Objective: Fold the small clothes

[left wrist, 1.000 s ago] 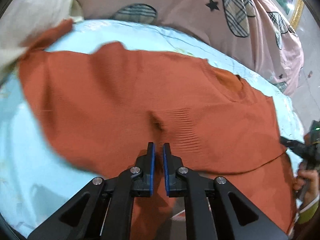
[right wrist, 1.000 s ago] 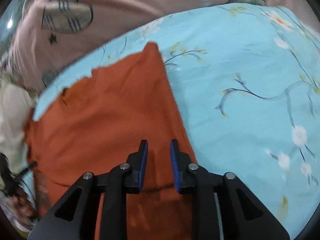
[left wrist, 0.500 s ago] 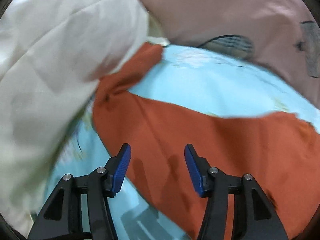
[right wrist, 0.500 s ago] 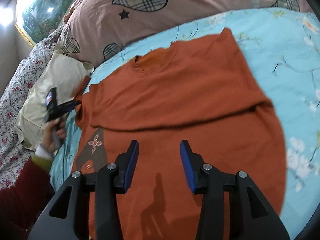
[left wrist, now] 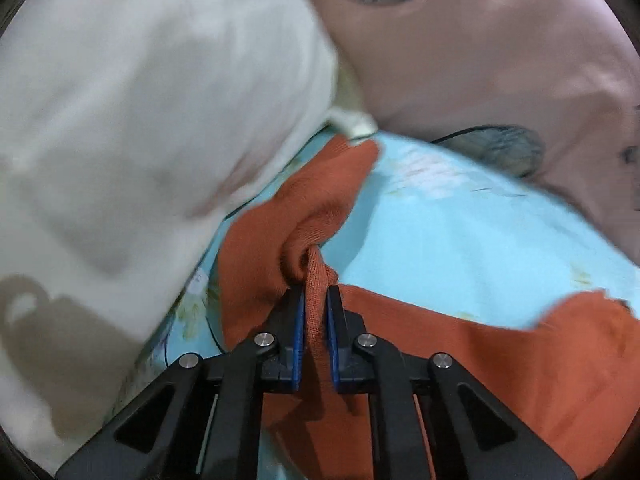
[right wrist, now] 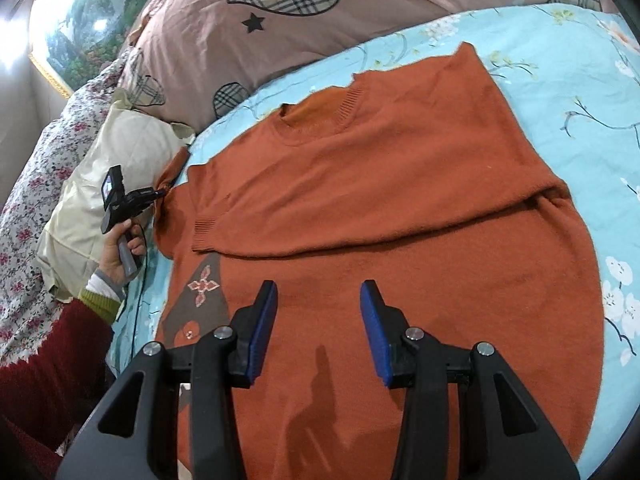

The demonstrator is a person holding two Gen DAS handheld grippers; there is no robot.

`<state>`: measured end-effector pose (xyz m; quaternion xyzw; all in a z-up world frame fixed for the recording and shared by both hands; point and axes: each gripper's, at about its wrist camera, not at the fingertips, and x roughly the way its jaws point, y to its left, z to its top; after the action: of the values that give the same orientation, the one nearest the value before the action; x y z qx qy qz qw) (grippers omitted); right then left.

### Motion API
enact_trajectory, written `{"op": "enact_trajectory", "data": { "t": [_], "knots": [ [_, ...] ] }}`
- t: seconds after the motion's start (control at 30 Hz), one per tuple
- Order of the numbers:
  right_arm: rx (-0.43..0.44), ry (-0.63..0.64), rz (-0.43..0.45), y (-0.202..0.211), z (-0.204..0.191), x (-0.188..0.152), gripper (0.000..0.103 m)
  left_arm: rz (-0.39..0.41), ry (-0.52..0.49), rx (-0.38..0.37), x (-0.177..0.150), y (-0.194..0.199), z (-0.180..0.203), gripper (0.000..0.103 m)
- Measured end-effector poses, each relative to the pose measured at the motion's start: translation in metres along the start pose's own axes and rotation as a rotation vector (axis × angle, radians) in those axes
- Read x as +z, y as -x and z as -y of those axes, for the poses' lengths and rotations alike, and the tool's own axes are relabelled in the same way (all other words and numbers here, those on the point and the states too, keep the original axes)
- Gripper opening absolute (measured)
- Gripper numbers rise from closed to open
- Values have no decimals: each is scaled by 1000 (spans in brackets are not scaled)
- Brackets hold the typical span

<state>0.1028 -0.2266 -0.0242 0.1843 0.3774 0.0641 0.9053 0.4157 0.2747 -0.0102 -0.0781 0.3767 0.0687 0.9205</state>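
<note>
An orange knit sweater (right wrist: 380, 184) lies flat on the bed, neck toward the pillows. One sleeve (right wrist: 360, 216) is folded across the chest, its cuff at the left. The other sleeve (left wrist: 320, 208) runs out toward a cream pillow. My left gripper (left wrist: 315, 292) is closing on a bunched ridge of that sleeve, and its blue pads press the knit. From the right wrist view the same left gripper (right wrist: 162, 192) shows at the sweater's left edge, held in a hand. My right gripper (right wrist: 318, 292) hovers open over the sweater's lower body with nothing between its fingers.
A cream pillow (left wrist: 140, 120) crowds the left sleeve's end. Pink pillows with plaid hearts (right wrist: 280, 20) line the head of the bed. The light blue floral sheet (right wrist: 580, 100) shows to the right of the sweater. A person's red sleeve (right wrist: 40, 380) and a thin cable (right wrist: 140, 280) are at the left.
My left gripper swung left from the sweater's middle to the outstretched sleeve, opened, then shut on it. My right gripper opened wider and drew back from the sleeve, which lies folded across the chest.
</note>
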Motion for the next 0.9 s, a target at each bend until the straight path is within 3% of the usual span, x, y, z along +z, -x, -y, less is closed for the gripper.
{"op": "enact_trajectory", "data": {
  "t": [0.17,0.4,0.53,0.67,0.8,0.9],
  "knots": [
    [37,14,6,1,-11,-3,44,118,-20,-210,-28,83,33,8],
    [48,-42,-3,1,0,-7,44,148,-119,-459,-95,138,129,8],
    [48,-62,-9,-1,5,-4,44,98,-219,-491,-136,129,171,9],
    [68,-63,-27,-15,3,6,44,15,-330,-455,-174,110,194,12],
    [108,-66,-32,-37,-7,23,44,-31,-347,-460,-193,109,193,16],
    [167,-80,-33,-61,-18,43,44,-23,-325,-474,-202,119,178,27]
  ]
}}
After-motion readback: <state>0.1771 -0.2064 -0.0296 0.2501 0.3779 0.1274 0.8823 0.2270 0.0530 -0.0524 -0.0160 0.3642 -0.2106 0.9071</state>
